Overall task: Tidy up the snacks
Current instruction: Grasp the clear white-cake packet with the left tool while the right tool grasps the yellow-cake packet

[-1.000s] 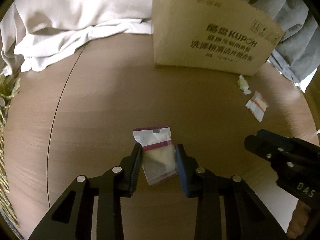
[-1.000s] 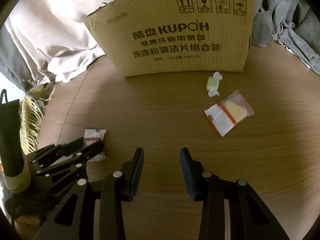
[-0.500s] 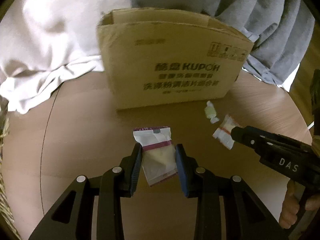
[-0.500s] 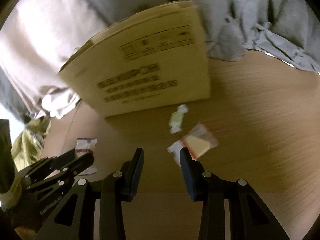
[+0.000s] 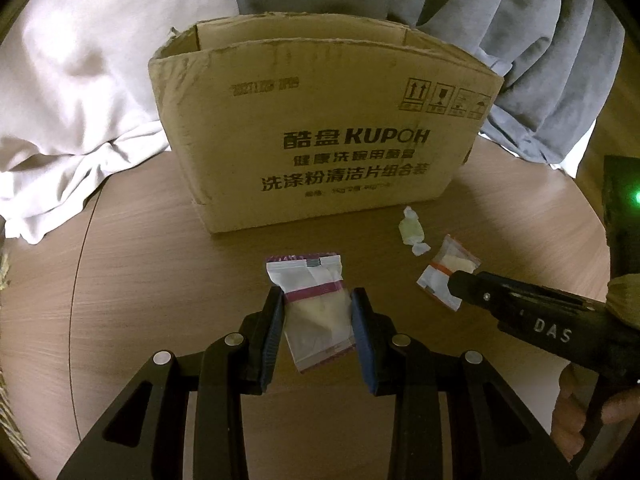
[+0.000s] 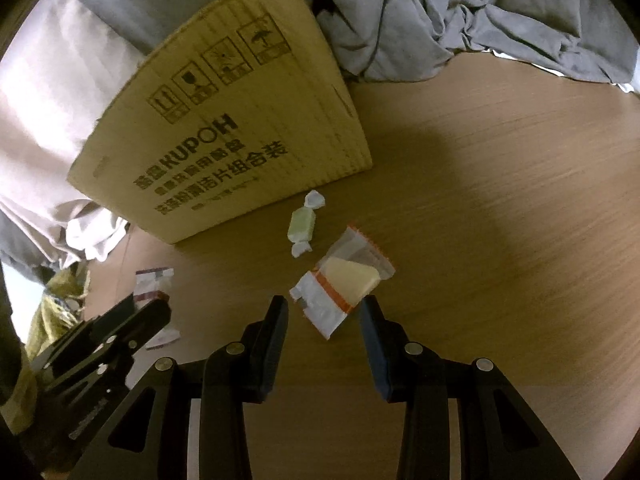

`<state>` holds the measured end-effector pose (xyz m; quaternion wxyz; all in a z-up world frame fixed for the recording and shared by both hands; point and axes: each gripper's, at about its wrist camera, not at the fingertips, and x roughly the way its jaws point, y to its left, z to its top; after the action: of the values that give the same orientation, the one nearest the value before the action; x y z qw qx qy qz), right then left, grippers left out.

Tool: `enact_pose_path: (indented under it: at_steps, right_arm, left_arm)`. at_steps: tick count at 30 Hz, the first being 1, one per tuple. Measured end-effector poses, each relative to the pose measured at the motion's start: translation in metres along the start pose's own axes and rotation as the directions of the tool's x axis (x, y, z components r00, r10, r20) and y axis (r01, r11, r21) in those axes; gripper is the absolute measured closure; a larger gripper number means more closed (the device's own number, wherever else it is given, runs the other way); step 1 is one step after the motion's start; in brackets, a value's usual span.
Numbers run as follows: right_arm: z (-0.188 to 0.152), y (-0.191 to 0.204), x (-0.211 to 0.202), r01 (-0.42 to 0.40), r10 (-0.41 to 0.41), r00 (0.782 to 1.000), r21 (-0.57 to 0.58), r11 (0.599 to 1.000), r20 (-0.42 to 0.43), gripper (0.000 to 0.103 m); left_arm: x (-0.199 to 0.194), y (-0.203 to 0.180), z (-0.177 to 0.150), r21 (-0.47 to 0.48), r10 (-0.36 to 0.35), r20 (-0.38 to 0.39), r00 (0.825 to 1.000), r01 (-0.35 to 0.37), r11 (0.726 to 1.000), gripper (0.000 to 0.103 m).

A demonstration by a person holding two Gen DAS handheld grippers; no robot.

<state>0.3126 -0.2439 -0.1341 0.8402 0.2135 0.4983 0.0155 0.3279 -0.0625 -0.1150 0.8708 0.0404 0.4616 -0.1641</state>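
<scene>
While the left gripper (image 5: 316, 320) stays out of the brief's way of doing anything new, it is clamped on a purple packet (image 5: 314, 312), pads pressing both long edges, the packet lifted clear of the table (image 5: 140, 280) and hanging in front of the box (image 5: 320, 128). The right gripper (image 6: 324, 328) hangs just short of an orange packet (image 6: 344, 284) lying flat on the wood; its jaws stand apart and empty, the packet's white end reaching between the fingertips (no pad looks to be touching it, though the right tip is close to the clear end). Just beyond lies a green candy (image 6: 303, 224), near the foot of the box, and behind the box bunch white cloth (image 5: 80, 80) and grey cloth (image 6: 480, 20). The step in hand seems to be a double one: one snack carried toward the open-topped box, the other about to be picked. Next, the left hand would need to rise above the box's rim and let go over the opening, while the right should sink onto the orange packet and close across its narrow width, since the thin film may slip.
</scene>
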Motion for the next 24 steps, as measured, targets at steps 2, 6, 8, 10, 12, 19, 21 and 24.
enact_pose_path:
  at_steps: [2, 6, 8, 10, 12, 19, 21, 24]
  right_arm:
    - [0.003, 0.001, 0.004, 0.005, -0.005, 1.0, -0.003, 1.0, -0.003, 0.064]
    - [0.011, 0.001, 0.011, 0.016, -0.016, 1.0, -0.014, 1.0, -0.008, 0.064]
    - [0.014, 0.004, 0.015, 0.015, -0.016, 1.0, -0.028, 0.999, -0.014, 0.064]
    - [0.019, 0.006, 0.019, 0.026, -0.026, 1.0, -0.044, 0.999, -0.01, 0.064]
    - [0.022, 0.009, 0.022, 0.04, -0.04, 0.999, -0.071, 0.997, -0.007, 0.064]
    - [0.023, 0.019, 0.03, 0.101, -0.1, 0.995, -0.156, 0.982, 0.014, 0.064]
    - [0.024, 0.02, 0.032, 0.108, -0.106, 0.994, -0.168, 0.98, 0.019, 0.064]
    - [0.023, 0.025, 0.035, 0.14, -0.137, 0.99, -0.197, 0.97, 0.033, 0.069]
  left_arm:
    - [0.0, 0.001, 0.0, -0.003, 0.0, 0.0, 1.0, 0.0, 1.0, 0.07]
    - [0.003, 0.002, 0.0, -0.004, -0.003, -0.003, 1.0, 0.003, 1.0, 0.07]
    - [0.003, 0.003, 0.0, -0.007, -0.003, -0.005, 1.0, 0.003, 1.0, 0.07]
    - [0.005, 0.005, 0.0, -0.012, -0.003, -0.008, 1.0, 0.003, 1.0, 0.07]
    - [0.006, 0.007, 0.001, -0.017, -0.002, -0.011, 1.0, 0.002, 1.0, 0.07]
    - [0.011, 0.016, -0.001, -0.037, 0.004, -0.02, 1.0, -0.005, 0.999, 0.07]
    - [0.012, 0.015, -0.001, -0.04, 0.004, -0.023, 1.0, -0.004, 0.999, 0.07]
    - [0.013, 0.016, -0.002, -0.045, 0.0, -0.026, 1.0, -0.001, 0.999, 0.07]
